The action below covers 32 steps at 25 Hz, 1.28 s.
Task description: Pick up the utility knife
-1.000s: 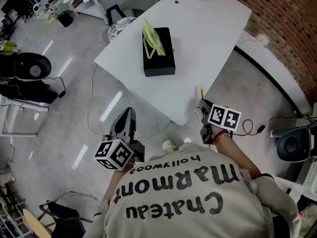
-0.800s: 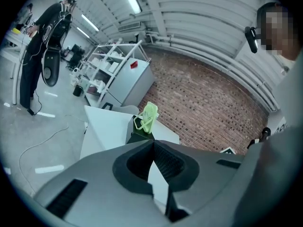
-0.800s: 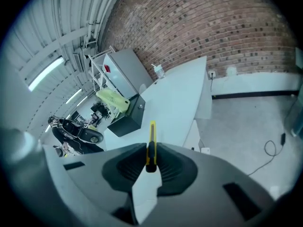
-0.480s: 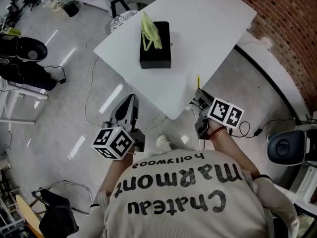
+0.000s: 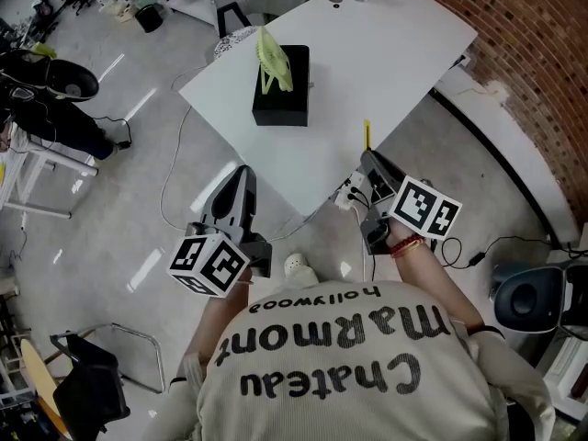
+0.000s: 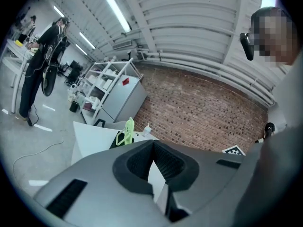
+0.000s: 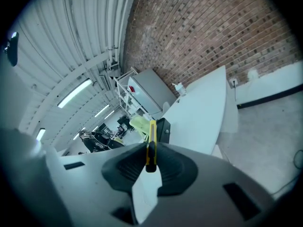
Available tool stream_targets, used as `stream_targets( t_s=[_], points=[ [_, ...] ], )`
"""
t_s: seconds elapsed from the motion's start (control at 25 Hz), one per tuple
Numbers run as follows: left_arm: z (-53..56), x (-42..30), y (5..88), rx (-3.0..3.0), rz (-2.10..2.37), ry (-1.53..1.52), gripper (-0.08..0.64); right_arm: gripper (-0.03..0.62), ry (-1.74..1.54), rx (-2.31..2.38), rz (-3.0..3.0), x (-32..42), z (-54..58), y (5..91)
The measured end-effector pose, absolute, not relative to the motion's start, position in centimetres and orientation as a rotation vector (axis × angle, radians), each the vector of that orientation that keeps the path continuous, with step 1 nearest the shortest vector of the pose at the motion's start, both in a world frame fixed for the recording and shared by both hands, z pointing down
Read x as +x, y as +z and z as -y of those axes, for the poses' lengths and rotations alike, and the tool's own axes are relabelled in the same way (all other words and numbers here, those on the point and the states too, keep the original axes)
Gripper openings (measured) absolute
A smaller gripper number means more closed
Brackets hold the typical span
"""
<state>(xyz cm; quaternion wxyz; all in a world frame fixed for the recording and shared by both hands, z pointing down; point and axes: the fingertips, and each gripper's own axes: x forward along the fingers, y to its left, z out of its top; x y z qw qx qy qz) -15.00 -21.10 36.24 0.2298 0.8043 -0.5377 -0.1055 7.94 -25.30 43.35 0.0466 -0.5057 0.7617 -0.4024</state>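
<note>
White table (image 5: 404, 44), one, set at an angle on a grey floor (image 5: 138, 182), carrying a black box (image 5: 280, 99) topped with a yellow-green item (image 5: 273, 61). Left gripper (image 5: 241, 175), over the floor below the table's near corner, fingers together with nothing between them. Right gripper (image 5: 367, 161), at the table's near edge, fingers clamped on the utility knife (image 5: 367, 134), which is yellow and black, slim, held on edge and projects forward past the fingertips toward the table.

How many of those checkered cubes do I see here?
2. One marker cube sits on the left gripper, the other on the right gripper, which holds the utility knife. None seems hidden.
</note>
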Motion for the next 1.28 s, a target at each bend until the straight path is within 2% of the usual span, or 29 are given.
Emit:
stream_targets(
  t_s=[0.68, 1.28],
  points=[
    [15.5, -11.0, 32.7, 2.26, 1.577, -0.316, 0.002, 0.064, -0.888, -1.439, -2.528, 9.8, 21.0, 36.9],
    [10.8, -7.1, 32.2, 2.265, 1.587, -0.32, 0.002, 0.066, -0.79, -1.399, -2.631, 12.0, 16.7, 35.8]
  ],
)
